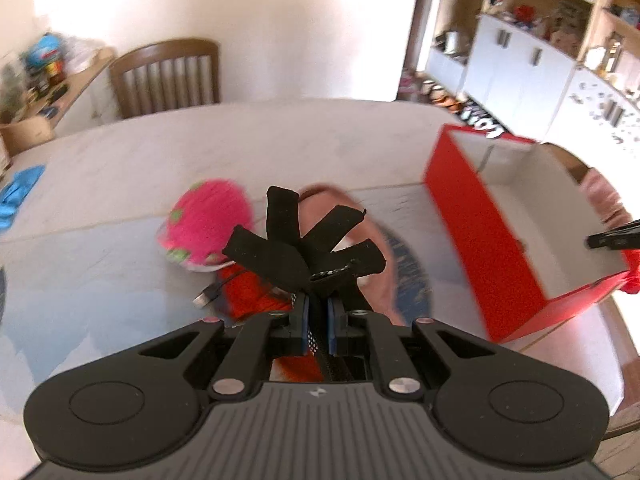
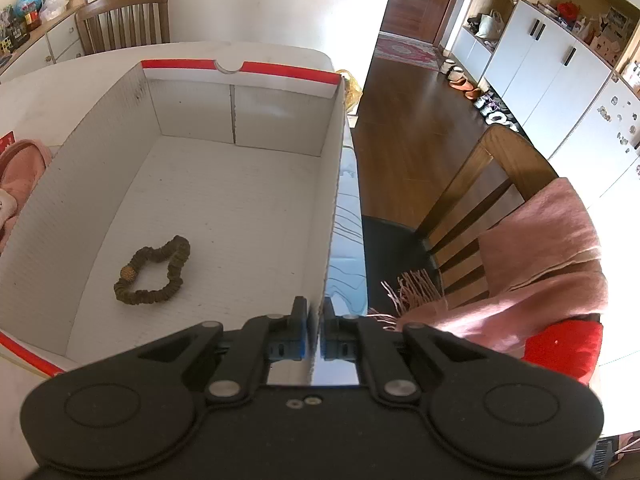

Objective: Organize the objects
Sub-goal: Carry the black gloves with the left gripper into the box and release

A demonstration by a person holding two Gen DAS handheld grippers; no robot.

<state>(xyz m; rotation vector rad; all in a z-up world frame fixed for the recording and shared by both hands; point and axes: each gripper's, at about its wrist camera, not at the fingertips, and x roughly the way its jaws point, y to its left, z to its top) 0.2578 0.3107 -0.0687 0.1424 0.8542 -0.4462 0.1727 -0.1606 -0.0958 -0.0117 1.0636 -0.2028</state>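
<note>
My left gripper (image 1: 319, 308) is shut on a black glove (image 1: 296, 248), whose fingers splay out above the pads, held up off the table. Below and behind the glove lie a pink plush toy (image 1: 204, 224), a red knitted item (image 1: 248, 296) and a pink fuzzy piece (image 1: 360, 216). To the right stands the open red box (image 1: 500, 248) with a white inside. My right gripper (image 2: 315, 312) is shut on the box's right wall (image 2: 334, 200) at its near end. A brown beaded bracelet (image 2: 154, 272) lies on the box floor.
A cable plug (image 1: 208, 296) rests beside the red item. A blue cloth (image 1: 20, 196) lies at the table's far left. One wooden chair (image 1: 168, 76) stands behind the table. Another chair (image 2: 492, 184), draped with a pink scarf (image 2: 540, 248), stands to the box's right.
</note>
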